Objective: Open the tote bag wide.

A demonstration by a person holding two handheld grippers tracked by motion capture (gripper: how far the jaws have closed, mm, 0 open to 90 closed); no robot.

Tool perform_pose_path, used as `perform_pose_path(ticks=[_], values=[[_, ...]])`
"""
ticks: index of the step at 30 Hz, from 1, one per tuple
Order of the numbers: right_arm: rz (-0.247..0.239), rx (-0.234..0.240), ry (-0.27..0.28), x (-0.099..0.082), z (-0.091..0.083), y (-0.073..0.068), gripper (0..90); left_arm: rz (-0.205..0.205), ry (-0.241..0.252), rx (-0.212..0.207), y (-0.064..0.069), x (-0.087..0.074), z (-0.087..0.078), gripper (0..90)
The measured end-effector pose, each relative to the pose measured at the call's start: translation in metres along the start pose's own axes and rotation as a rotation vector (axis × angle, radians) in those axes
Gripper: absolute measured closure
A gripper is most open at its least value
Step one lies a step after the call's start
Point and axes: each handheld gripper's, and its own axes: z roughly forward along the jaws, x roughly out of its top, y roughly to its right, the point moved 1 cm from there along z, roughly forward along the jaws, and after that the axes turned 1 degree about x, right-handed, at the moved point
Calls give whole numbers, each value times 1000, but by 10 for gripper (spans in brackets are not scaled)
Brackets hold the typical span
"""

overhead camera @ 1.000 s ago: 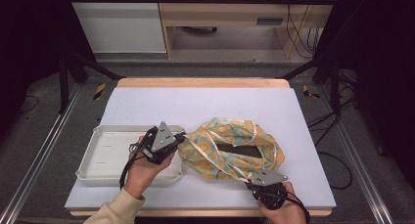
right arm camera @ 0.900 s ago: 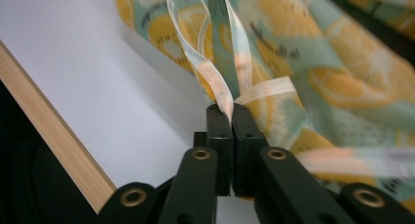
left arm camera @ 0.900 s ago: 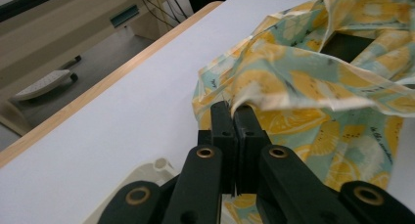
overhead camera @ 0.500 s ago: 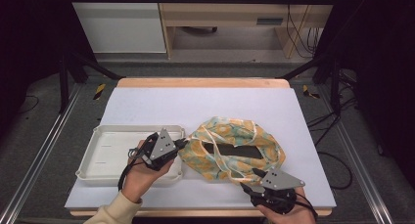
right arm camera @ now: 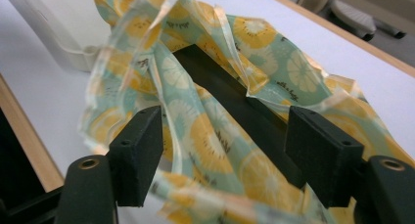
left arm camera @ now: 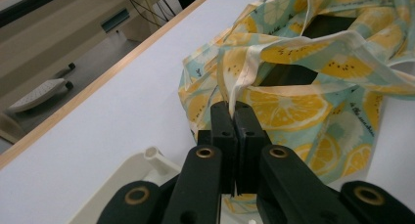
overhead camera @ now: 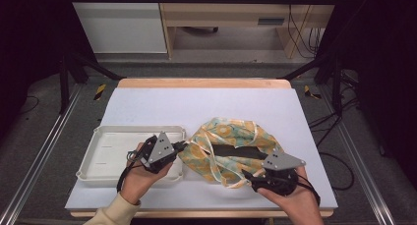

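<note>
Left gripper (left arm camera: 234, 117) clamped on bag (overhead camera: 231, 151) strap, right gripper (right arm camera: 225, 145) just opened wide over loose cloth, gripping nothing: risk of bag sagging shut over dark box (right arm camera: 230, 99) inside

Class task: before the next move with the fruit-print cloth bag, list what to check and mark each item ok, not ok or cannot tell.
1. Left gripper shut on the bag strap: ok.
2. Right gripper jaws, just opening, let go of the cloth: ok.
3. Bag mouth open: ok.
4. Dark thing lies inside the bag: ok.
5. Tray beside the bag: ok.
6. What the dark thing is: cannot tell.
</note>
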Motion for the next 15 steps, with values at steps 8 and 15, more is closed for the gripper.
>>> perform_pose_path(ticks=[8,15], values=[[-30,72,-114,-7,47,7,322,-8,59,-14,-2,12,-18,893],[-47,83,-116,-9,51,7,694,-96,110,-78,-7,17,-33,892]])
